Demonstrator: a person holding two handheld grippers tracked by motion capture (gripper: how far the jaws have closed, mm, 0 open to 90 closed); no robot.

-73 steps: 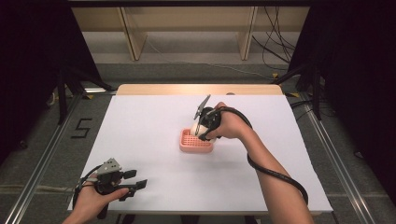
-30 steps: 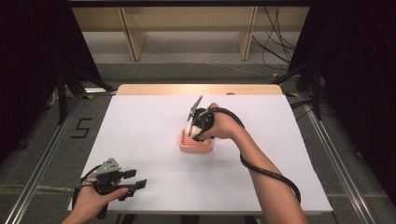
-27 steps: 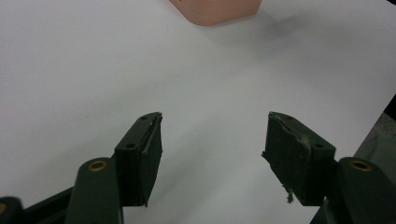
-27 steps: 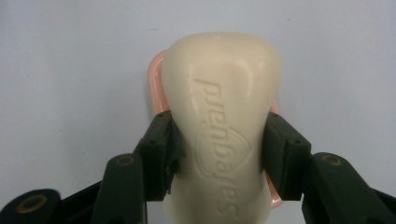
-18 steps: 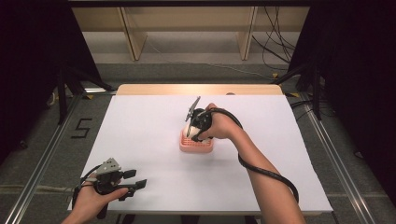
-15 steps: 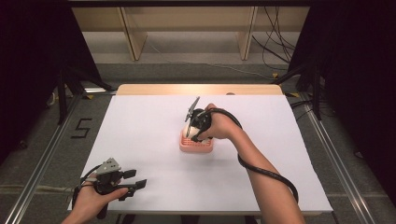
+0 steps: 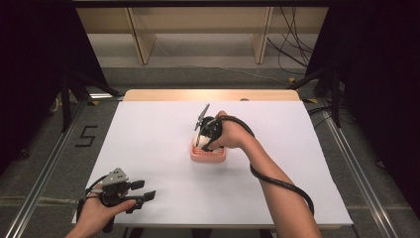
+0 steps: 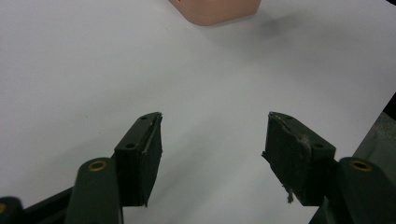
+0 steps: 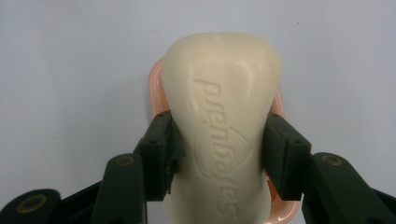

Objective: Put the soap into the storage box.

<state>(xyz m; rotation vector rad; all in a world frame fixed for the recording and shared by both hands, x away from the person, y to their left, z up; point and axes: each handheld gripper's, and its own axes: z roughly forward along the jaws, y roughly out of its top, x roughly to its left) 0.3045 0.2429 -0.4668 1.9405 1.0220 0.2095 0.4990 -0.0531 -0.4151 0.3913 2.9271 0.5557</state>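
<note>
A: Cream-coloured soap (image 9: 222, 126) is being clamped across its narrow waist by the right gripper (image 9: 219, 140); both black pads (image 9: 161, 154) are being pressed against its flanks, and its long axis is being kept in line with the jaws, running away from the fingers.

B: Where is the bar being held in relation to the dish?

A: Directly above the pink soap dish (image 9: 156, 88), whose rim is being glimpsed on either side of the bar; whether contact is being made cannot be told; in the high view the dish (image 7: 208, 155) is being seen at mid-table under the right gripper (image 7: 201, 141); the coming move is being judged as a straight lowering, the bar's length being matched to the dish's.

B: And the other hand?

A: The left gripper (image 8: 212, 154) is being held idle near the table's front corner, jaws apart and empty, well apart from the dish (image 8: 217, 10); the right hand is plainly the nearer.

B: Compared with earlier?

A: The right gripper is being seen shifted slightly leftward and lower over the dish; the left is being kept unmoved.
</note>
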